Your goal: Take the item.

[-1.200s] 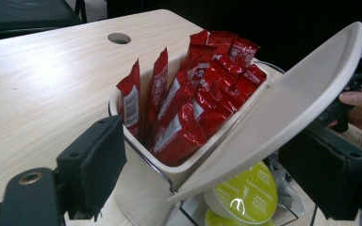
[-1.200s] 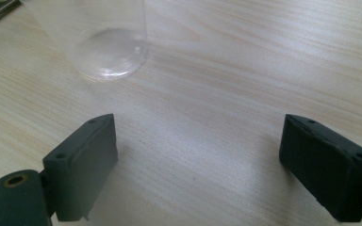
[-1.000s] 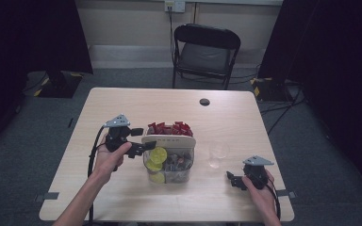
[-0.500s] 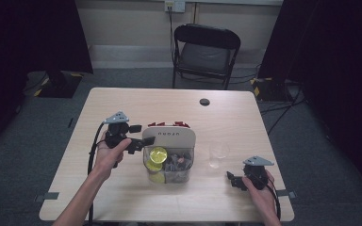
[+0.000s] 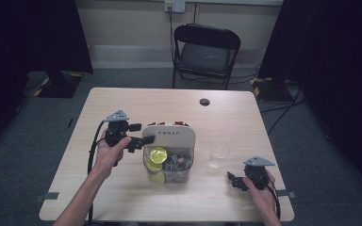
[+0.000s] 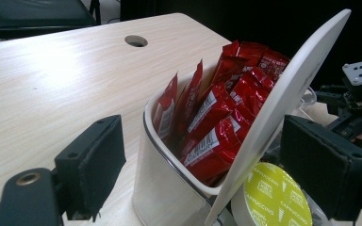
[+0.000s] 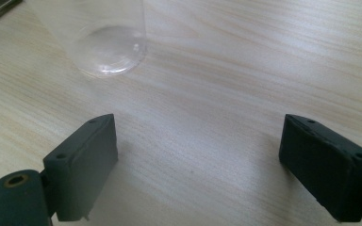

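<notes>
A clear tub [image 5: 168, 165] stands mid-table with yellow-topped capsules [image 5: 158, 153] in its near part. Its white lid [image 5: 169, 136] stands tilted up on edge across the tub. Behind the lid are red sachets [image 6: 217, 113], packed upright in a white-rimmed compartment [image 6: 162, 141]. My left gripper [image 5: 139, 134] is at the tub's left side. In the left gripper view it [image 6: 212, 169] is open wide, with the tub's corner and the lid [image 6: 287, 94] between the jaws. My right gripper [image 5: 233, 180] rests open near the front right, empty [image 7: 198, 169].
A clear plastic cup [image 5: 218, 153] stands right of the tub, just ahead of the right gripper [image 7: 99, 37]. A round cable hole [image 5: 204, 101] is in the table's far side. A black folding chair [image 5: 206, 52] stands beyond the table.
The white lid has swung from low to standing on edge, now hiding most red sachets from above. My left gripper shifted slightly toward the tub. The right gripper stayed put.
</notes>
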`<state>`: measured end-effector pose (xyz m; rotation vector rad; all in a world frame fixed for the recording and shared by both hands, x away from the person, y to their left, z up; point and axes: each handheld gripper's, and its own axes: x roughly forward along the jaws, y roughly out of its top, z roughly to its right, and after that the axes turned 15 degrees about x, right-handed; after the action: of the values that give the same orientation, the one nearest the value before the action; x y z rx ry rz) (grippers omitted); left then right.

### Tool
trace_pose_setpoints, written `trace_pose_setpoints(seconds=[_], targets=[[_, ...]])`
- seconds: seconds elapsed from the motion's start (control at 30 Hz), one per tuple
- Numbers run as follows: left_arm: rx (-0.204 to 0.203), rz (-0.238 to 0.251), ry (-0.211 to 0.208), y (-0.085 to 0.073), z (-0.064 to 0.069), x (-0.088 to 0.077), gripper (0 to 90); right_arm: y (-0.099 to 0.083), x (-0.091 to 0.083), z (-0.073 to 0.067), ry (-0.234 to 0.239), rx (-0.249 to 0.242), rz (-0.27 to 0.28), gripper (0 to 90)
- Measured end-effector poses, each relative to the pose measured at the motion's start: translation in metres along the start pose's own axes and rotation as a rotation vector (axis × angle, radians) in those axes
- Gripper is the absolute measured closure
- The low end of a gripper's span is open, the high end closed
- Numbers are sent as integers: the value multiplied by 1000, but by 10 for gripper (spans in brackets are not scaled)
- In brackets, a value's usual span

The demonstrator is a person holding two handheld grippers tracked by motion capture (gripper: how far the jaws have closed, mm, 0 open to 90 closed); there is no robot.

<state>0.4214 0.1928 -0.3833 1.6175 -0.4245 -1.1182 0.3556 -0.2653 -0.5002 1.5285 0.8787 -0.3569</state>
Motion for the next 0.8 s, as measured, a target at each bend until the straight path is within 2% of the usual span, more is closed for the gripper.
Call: trace_pose_setpoints(seconds=[0.17,0.33,0.67,0.8], targets=[[-6,2,-17,-1,-3,1,138,1,0,1,7,-12,-7,121],[-9,-1,-17,-1,-3,1,128,2,-3,-2,9,-37,-4,146],[0,-18,-16,2,-2,3,126,3,-16,-9,98,-26,17,166],[0,-27,-6,2,-1,5,95,7,-21,-12,136,-19,16,198]])
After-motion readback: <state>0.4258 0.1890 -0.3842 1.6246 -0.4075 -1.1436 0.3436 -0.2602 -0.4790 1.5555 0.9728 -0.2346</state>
